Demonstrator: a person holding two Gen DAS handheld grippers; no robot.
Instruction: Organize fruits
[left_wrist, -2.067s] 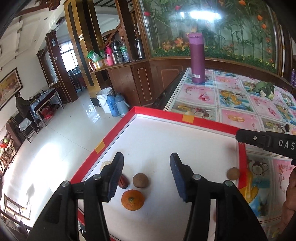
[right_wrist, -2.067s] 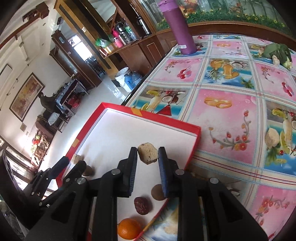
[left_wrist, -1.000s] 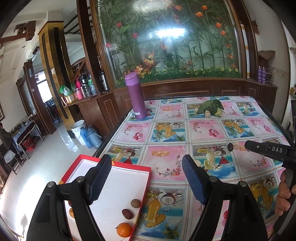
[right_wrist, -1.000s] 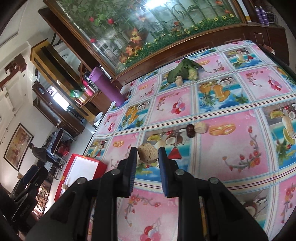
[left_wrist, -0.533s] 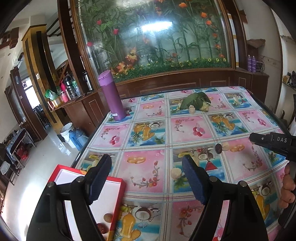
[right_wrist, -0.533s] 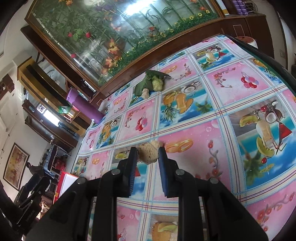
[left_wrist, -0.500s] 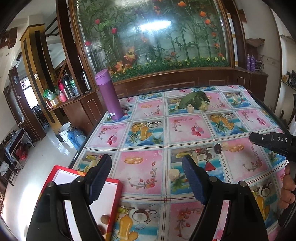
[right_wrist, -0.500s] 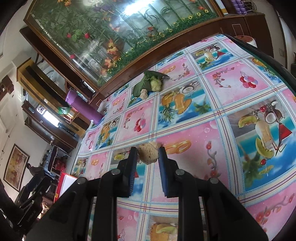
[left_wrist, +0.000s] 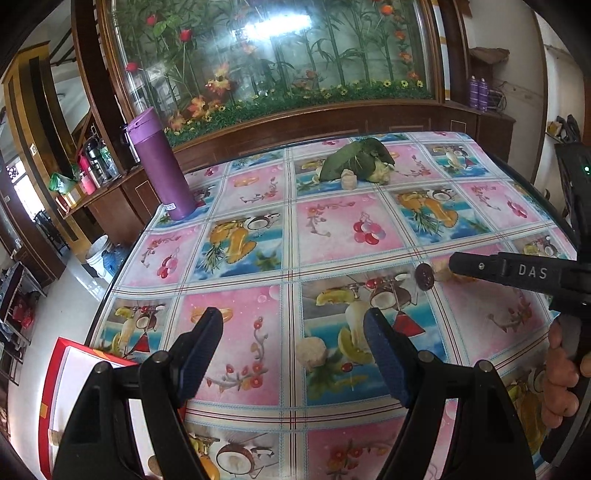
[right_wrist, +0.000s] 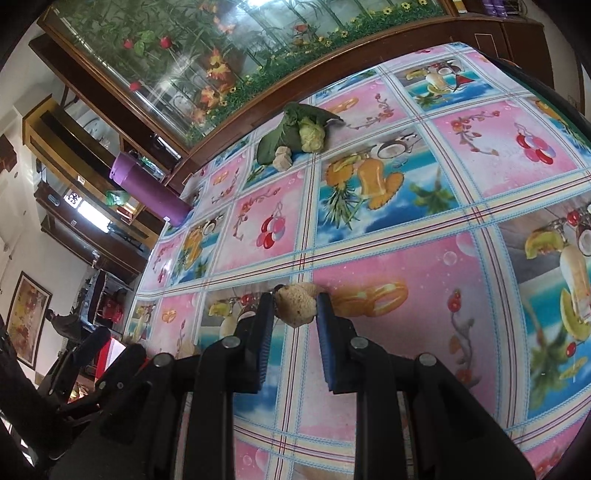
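Walnut (right_wrist: 295, 305) clamped in right tongs (right_wrist: 295, 308).

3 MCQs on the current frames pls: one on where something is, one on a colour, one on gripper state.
1. Where is the flask?
A. far left part of the table
B. inside the red tray
C. beside the leafy vegetable

2. What colour is the flask?
A. green
B. purple
C. white

3. What is the right gripper doing?
A. open, empty
B. shut on the dark date
C. shut on a tan lump

Key:
1 A: the flask stands upright on the table near its far left edge, well apart from the leafy vegetable and the red tray.
2 B: body and lid are purple.
3 C: the right gripper pinches the tan lump between its pads; the dark date lies on the table, and the left gripper is open.
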